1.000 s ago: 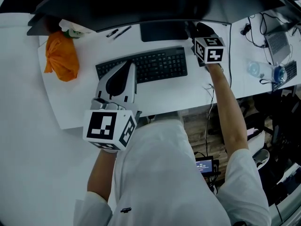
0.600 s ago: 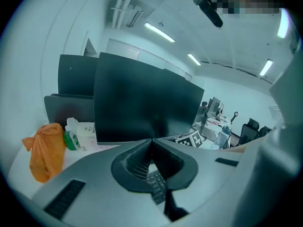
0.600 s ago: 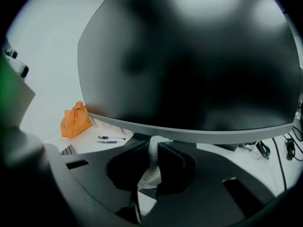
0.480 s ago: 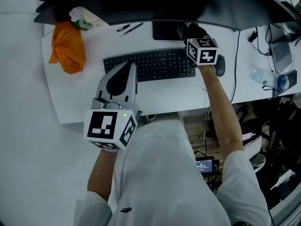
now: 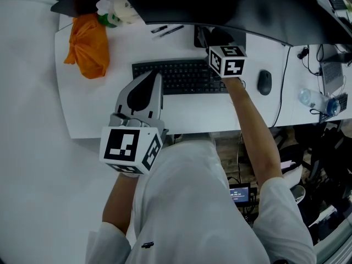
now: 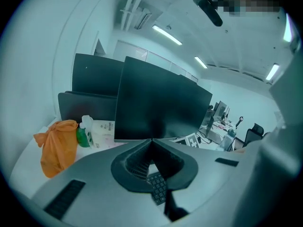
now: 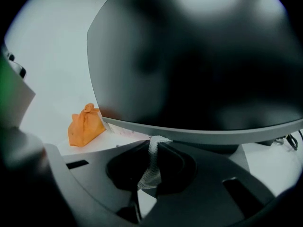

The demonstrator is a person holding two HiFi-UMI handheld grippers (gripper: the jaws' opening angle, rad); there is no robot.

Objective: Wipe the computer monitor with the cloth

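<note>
R gripper jaws pinch white cloth; cloth tip pokes just past jaws, at bottom edge of computer monitor; L gripper jaws pressed together w/ nothing btwn; keyboard below them; orange bag to their left.

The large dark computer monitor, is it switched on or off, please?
Off, apparently: the large dark computer monitor shows a blank black screen.

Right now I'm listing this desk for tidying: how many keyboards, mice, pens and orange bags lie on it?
Black flat keyboard: 1
Black computer mouse: 1
Dark slim pens: 2
Orange knotted plastic bag: 1
Total: 5
</note>
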